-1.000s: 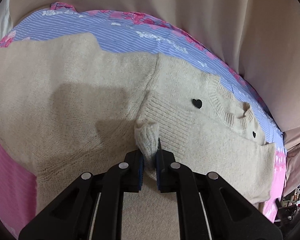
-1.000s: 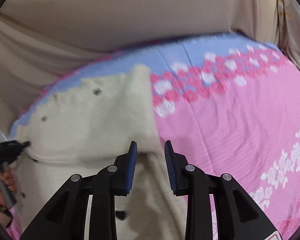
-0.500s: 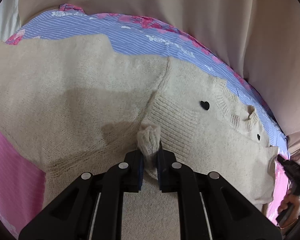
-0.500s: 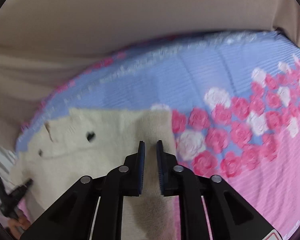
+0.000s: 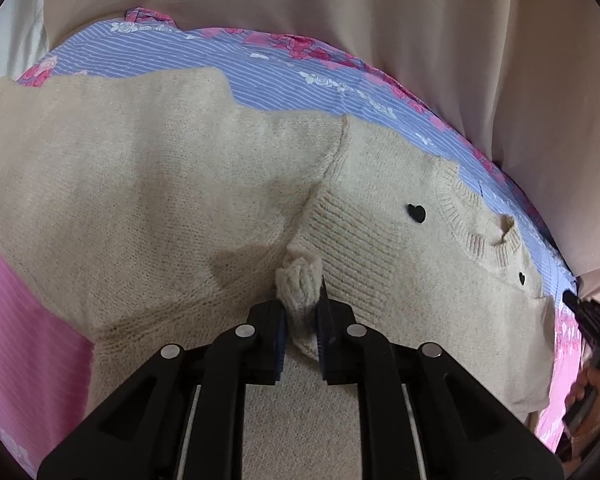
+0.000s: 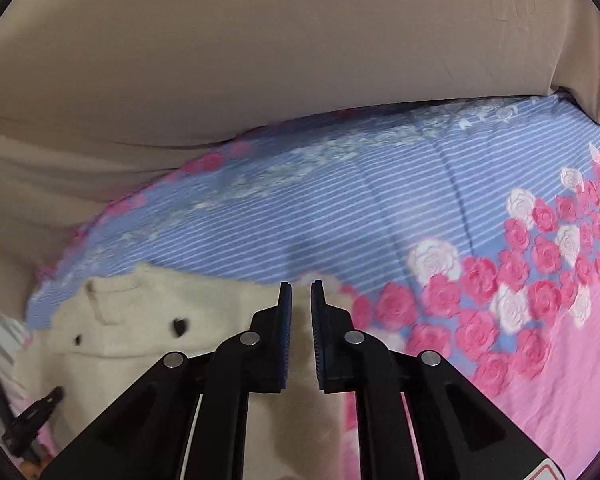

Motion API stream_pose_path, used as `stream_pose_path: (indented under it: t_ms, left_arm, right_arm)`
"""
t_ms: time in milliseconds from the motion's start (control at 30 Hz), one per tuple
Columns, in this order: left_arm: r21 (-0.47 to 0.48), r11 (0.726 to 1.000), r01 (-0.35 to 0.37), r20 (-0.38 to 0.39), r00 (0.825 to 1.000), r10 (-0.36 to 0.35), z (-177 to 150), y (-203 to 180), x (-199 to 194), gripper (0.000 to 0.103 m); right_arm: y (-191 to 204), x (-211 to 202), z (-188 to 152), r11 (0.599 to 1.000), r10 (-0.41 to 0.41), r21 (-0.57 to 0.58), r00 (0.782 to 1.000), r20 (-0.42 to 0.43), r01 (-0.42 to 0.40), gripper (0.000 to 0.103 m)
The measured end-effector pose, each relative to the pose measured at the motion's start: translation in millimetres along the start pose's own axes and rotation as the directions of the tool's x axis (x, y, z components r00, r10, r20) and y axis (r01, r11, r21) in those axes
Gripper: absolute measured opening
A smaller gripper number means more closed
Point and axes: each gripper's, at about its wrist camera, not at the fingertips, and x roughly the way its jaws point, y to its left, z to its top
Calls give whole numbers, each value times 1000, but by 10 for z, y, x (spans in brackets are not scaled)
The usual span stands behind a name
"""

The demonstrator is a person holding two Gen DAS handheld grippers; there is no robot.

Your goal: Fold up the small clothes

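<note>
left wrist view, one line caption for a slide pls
Left gripper pinches a bunched fold of the cream knit cardigan spread on a floral bedsheet.

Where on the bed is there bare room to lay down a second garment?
Free: the pink floral sheet right of the cream sweater, and the blue striped band between it and the beige cushion. Crowded: wherever the sweater spreads.

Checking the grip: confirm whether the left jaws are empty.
No, the left gripper pinches a bunched fold of the cream knit sweater.
</note>
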Motion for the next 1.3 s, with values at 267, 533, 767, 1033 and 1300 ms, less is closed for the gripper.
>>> stream_pose_path:
  t_ms: [267, 533, 767, 1033, 1300]
  left_arm:
    - [-218, 971, 98, 161, 985, -63, 93, 610, -671, 50]
    - [-590, 801, -103, 227, 931, 286, 549, 2633, -1139, 60]
    - [-580, 801, -150, 157, 944, 291, 948, 3306, -896, 11]
    - [-267, 964, -8, 436, 891, 129, 1194, 1903, -1622, 8]
    - [160, 959, 232, 456, 845, -280, 948, -467, -2097, 9]
  right_arm:
    - [315, -174, -207, 992, -84, -92, 996, 0, 84, 16]
    - [804, -892, -1266, 980, -23, -196, 1000, -15, 20, 36]
    - [1005, -905, -1957, 978, -37, -209, 985, -171, 0, 36]
    - [1047, -1082, -1851, 985, 13, -171, 990, -137, -36, 38]
    - [762, -1396, -1715, 992, 43, -116, 996, -84, -53, 39]
